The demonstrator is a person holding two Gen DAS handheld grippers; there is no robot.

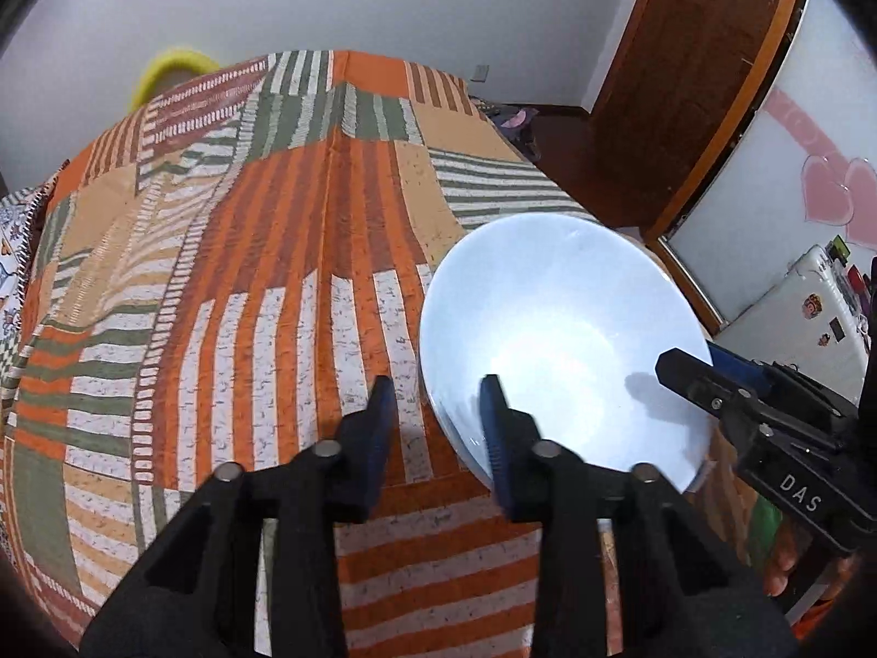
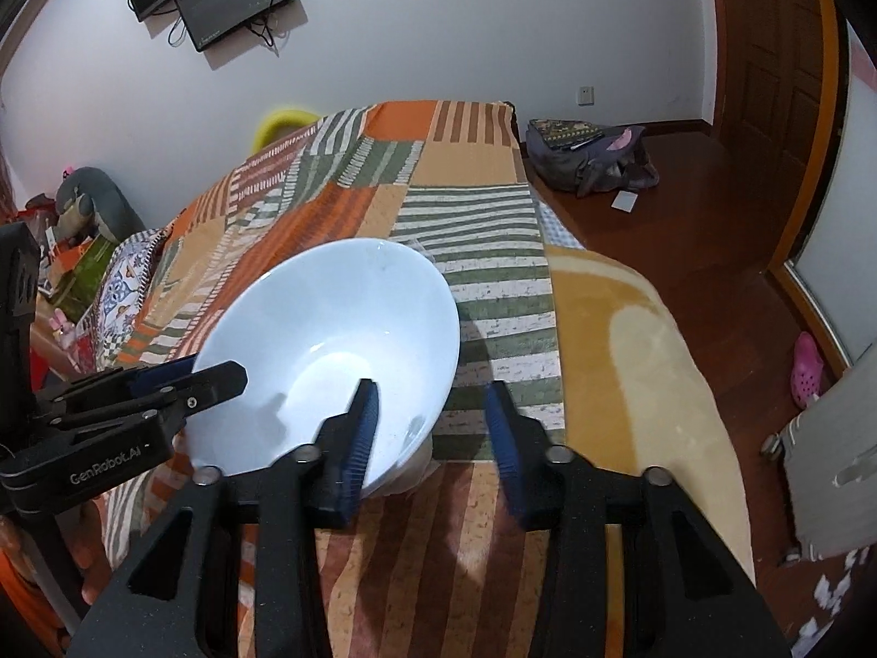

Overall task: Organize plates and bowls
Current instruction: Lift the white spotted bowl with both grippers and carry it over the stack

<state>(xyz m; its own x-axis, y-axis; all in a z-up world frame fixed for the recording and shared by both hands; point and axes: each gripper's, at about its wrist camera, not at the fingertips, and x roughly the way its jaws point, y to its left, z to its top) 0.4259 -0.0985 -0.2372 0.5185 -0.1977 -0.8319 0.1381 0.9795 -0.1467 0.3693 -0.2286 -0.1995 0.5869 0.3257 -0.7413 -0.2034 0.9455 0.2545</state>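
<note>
One white bowl (image 1: pixel 564 340) (image 2: pixel 329 340) rests on the striped patchwork quilt (image 1: pixel 263 274). My left gripper (image 1: pixel 438 411) straddles its left rim, one blue-padded finger outside on the quilt side and the other inside. A strip of quilt shows between the outer pad and the bowl wall. My right gripper (image 2: pixel 433 411) straddles the opposite rim, with its left finger inside and its right finger outside, clear of the wall. Each gripper also shows in the other's view: the right gripper (image 1: pixel 696 370) and the left gripper (image 2: pixel 214 373) both reach over the rim. No plates are in view.
The quilt covers a bed whose right edge drops to a wooden floor. A beige blanket (image 2: pixel 630 340) lies on the near right corner. A backpack (image 2: pixel 592 159), a pink shoe (image 2: pixel 808 367) and a wooden door (image 2: pixel 778 82) are off to the right.
</note>
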